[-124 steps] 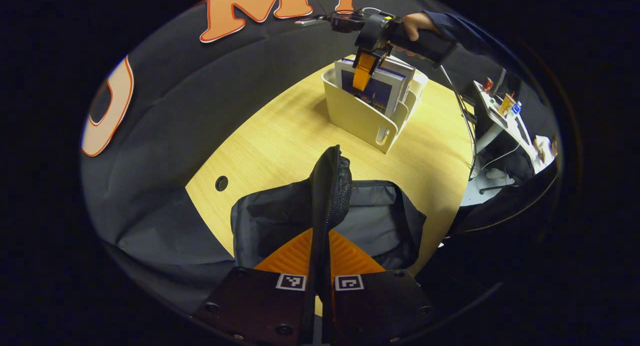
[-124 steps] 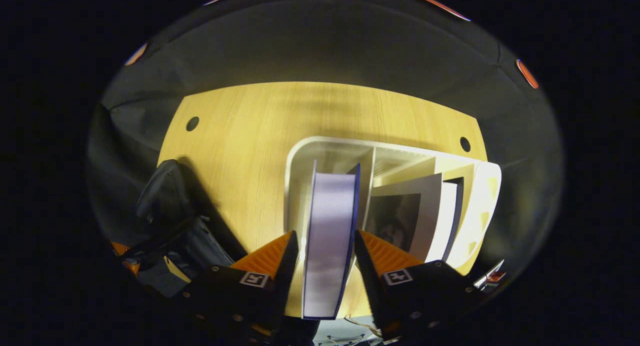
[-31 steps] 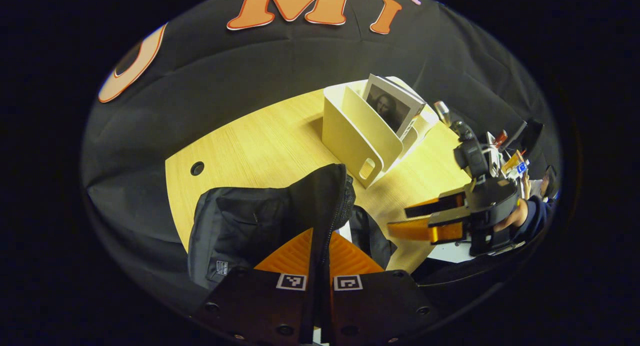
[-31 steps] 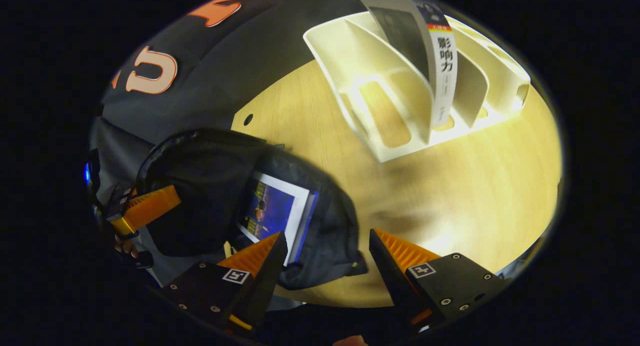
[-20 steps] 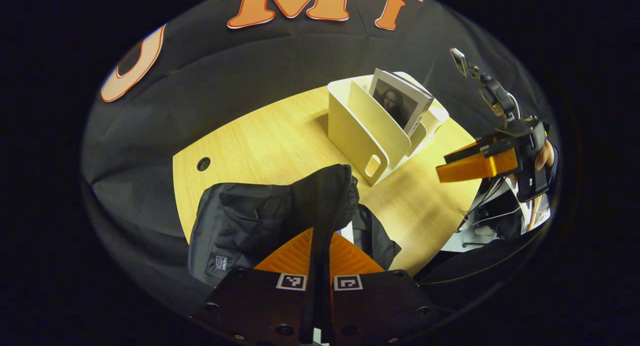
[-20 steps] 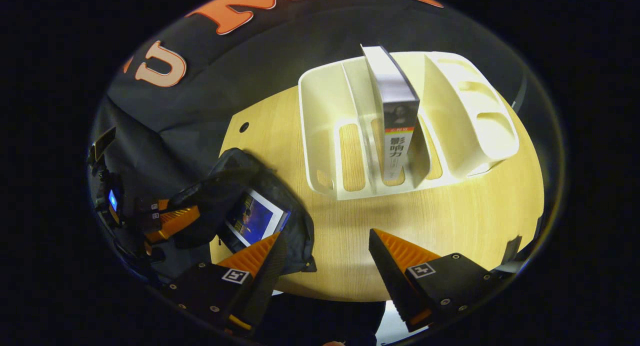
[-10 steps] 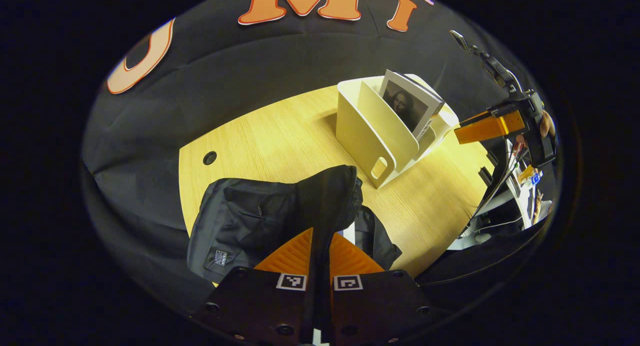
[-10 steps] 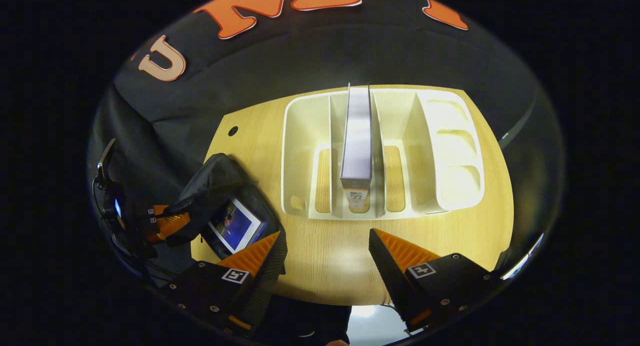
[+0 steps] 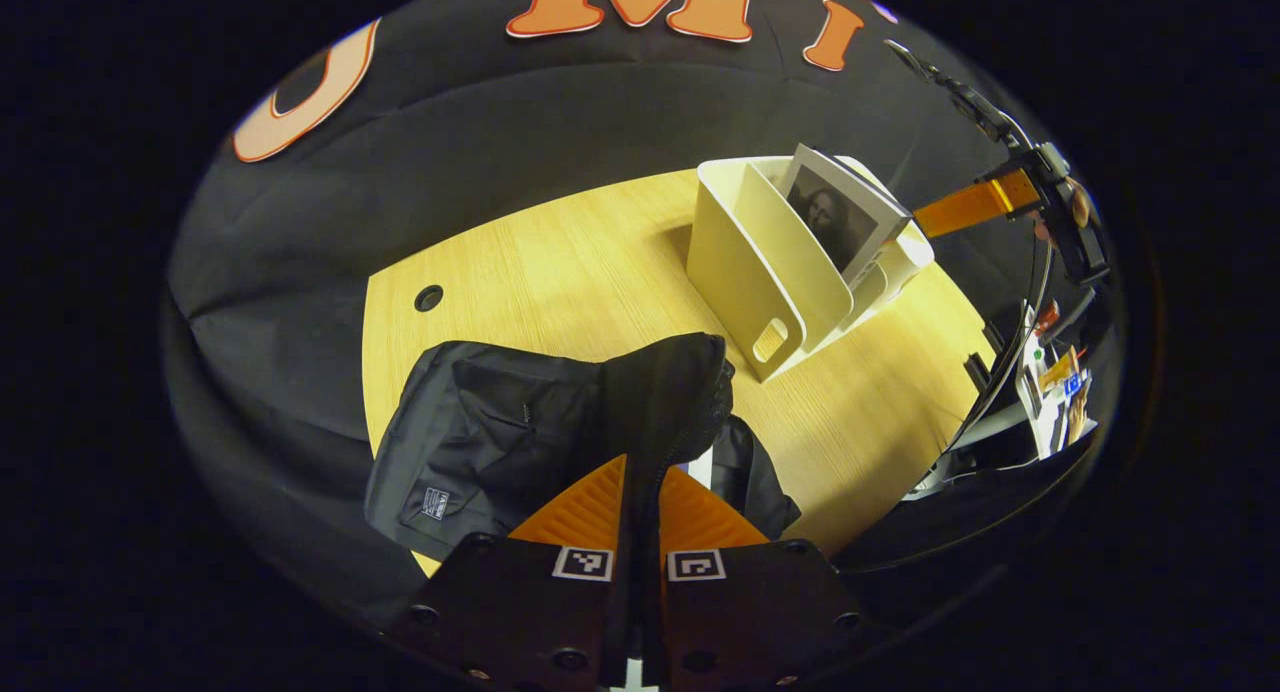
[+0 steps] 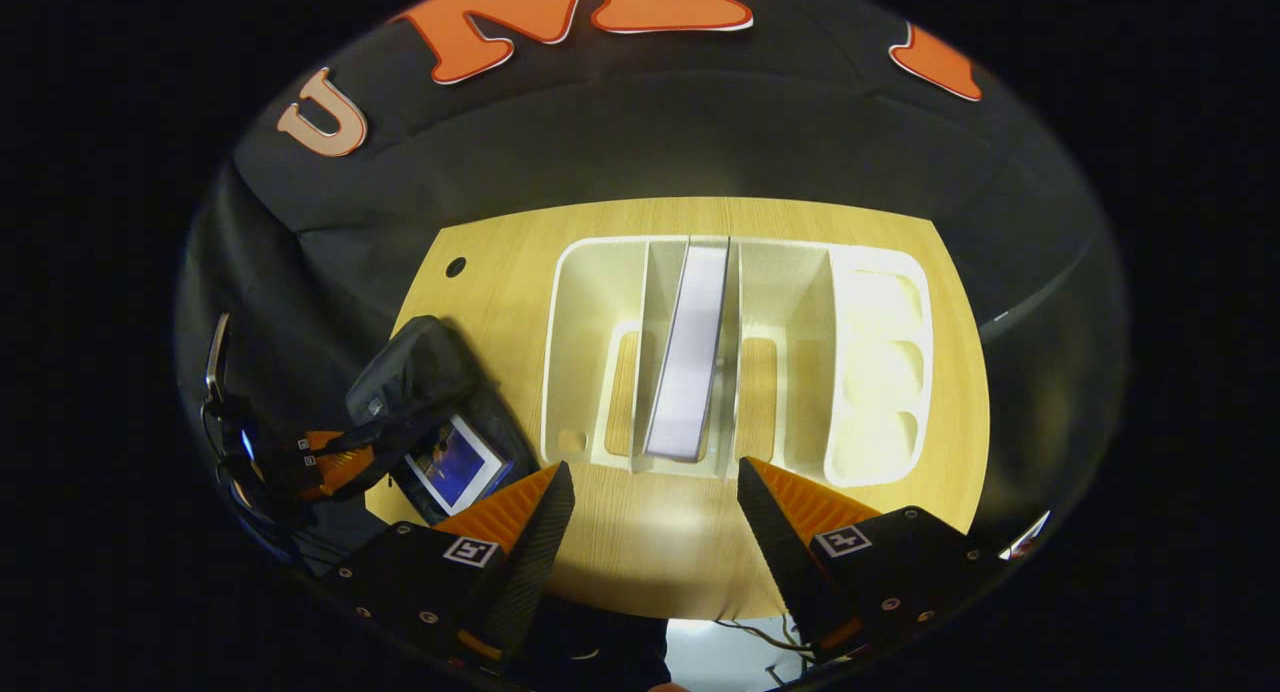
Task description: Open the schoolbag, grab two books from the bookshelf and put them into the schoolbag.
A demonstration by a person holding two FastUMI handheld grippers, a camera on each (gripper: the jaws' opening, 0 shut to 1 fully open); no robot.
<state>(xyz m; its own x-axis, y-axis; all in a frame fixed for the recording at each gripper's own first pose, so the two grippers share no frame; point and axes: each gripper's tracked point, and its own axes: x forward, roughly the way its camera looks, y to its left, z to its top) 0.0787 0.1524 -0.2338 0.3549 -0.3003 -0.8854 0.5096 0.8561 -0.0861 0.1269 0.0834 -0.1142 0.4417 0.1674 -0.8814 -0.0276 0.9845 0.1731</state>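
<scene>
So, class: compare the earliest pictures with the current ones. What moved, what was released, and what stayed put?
The right gripper let go of the blue book, which now lies in the schoolbag, and has come back open above the bookshelf, over the remaining book. The left gripper stays clamped on the bag's flap.

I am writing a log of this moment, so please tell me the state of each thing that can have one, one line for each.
Schoolbag: open, flap held up.
Blue book: lying inside the schoolbag.
Second book: standing in the bookshelf, leaning.
Bookshelf: upright on the table, other slots empty.
Left gripper: shut on the schoolbag flap.
Right gripper: open, empty, above the bookshelf.
</scene>
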